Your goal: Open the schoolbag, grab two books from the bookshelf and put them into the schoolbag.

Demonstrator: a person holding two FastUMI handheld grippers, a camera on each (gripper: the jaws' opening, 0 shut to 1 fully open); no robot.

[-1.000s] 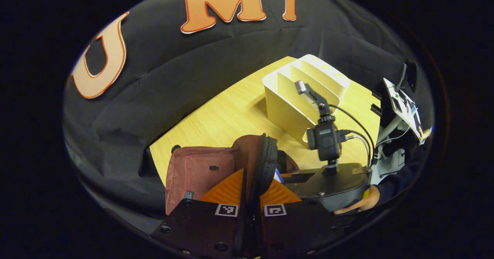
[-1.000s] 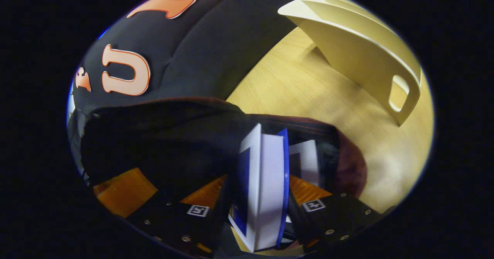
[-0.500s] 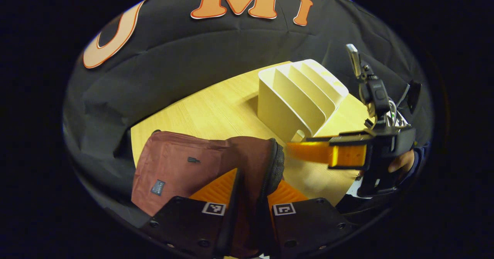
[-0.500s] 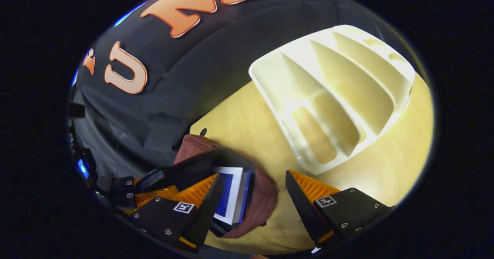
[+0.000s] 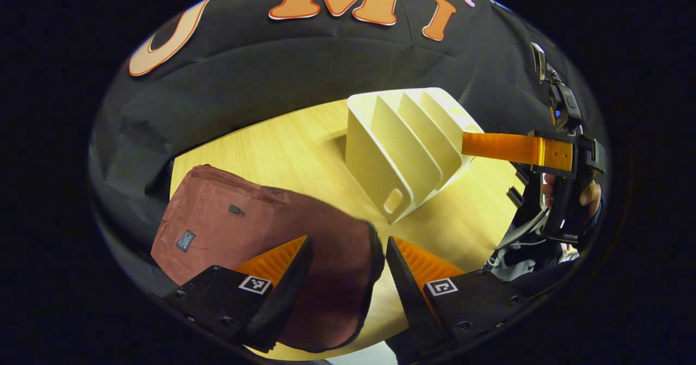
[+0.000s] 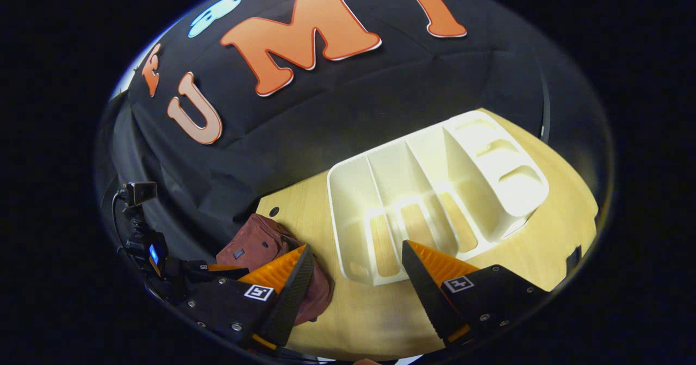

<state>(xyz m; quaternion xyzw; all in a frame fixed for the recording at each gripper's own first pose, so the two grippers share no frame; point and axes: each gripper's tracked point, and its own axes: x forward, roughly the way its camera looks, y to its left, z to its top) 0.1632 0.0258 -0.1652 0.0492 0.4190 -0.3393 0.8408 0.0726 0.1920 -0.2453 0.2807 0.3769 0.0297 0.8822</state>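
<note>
Schoolbag of reddish-brown fabric (image 5: 255,229) lies on the wooden surface (image 5: 304,153); the cream slotted bookshelf (image 6: 435,185) stands empty, both hand-held grippers (image 5: 345,278) (image 6: 356,283) gape empty, so the loading looks done.

Both grippers off the bag, book left inside

My left hand-held gripper (image 5: 343,256) was pinching the bag (image 5: 261,245) mouth a second ago; its fingers are now spread, the rim loose between them. My right hand-held gripper (image 6: 356,267) let the blue book go into the bag, pulled up and back, and now hangs open above the worktop (image 6: 380,316) before the shelf (image 6: 429,191).
</note>
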